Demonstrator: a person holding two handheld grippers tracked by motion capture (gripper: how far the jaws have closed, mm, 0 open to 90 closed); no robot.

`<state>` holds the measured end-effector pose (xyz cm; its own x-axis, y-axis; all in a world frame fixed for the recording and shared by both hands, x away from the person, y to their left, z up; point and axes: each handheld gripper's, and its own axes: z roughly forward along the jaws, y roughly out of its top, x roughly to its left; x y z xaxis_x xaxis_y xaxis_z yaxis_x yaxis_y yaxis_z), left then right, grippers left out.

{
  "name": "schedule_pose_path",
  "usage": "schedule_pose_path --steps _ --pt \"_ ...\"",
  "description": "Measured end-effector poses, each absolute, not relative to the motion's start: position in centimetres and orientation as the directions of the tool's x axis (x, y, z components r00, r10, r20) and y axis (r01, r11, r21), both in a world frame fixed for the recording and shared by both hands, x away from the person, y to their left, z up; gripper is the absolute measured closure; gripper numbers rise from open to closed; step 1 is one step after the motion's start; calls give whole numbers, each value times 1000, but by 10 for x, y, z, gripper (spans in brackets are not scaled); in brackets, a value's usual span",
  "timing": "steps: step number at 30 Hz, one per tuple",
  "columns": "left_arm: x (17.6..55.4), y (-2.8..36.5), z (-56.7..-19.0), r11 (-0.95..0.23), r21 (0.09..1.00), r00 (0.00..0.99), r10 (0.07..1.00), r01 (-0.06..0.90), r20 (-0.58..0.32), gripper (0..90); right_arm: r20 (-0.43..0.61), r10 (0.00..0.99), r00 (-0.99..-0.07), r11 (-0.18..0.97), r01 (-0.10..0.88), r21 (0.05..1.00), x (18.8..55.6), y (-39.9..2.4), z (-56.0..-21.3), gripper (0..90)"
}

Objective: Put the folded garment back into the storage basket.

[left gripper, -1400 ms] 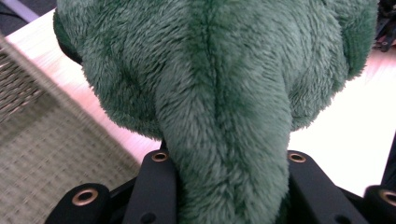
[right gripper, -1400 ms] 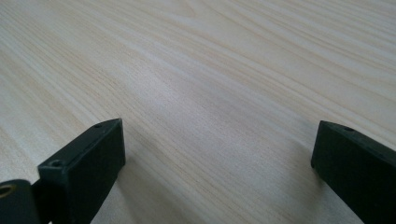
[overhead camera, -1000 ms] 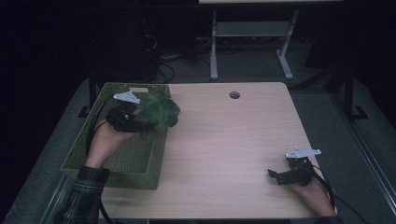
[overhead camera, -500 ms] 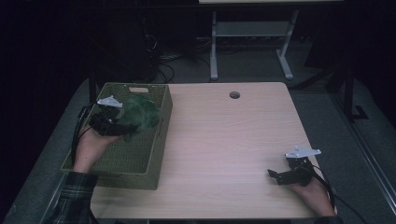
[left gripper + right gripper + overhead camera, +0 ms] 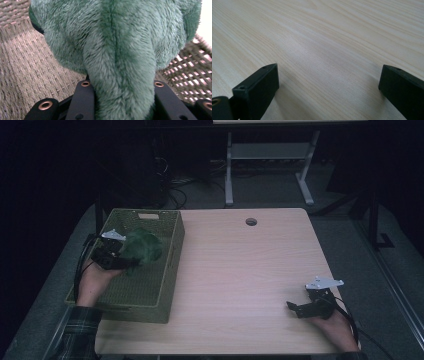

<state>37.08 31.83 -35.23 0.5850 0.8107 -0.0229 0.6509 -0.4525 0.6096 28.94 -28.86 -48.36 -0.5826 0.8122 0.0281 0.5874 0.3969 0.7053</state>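
From above, the left tongs (image 5: 116, 257) sit over the woven green basket (image 5: 170, 270) at the left edge of the bench (image 5: 240, 270), and they are pinching a green plush toy (image 5: 141, 247) that hangs inside the basket's walls, toward its far half. The hand behind them reaches in over the basket's near left side. Across the bench, near its front right corner, the right tongs (image 5: 300, 309) rest low over the bare wood, well apart from the basket.

In the left gripper view, the plush toy (image 5: 117, 50) is squeezed between the two black jaws, its fur bulging out above them, with the basket (image 5: 27, 75) weave behind and below.

In the right gripper view, the jaws stand spread wide over the pale wood of the bench (image 5: 324, 45), with nothing between them.
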Motion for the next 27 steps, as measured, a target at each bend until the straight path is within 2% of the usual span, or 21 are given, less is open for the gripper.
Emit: schedule_pose_path --steps 10,27 --pt "380 323 -377 -482 543 576 817 687 -3 688 29 813 -582 396 588 706 289 -289 -484 24" --pt "389 326 -409 -493 413 556 830 766 -40 637 29 815 -578 393 590 705 289 -288 -484 24"
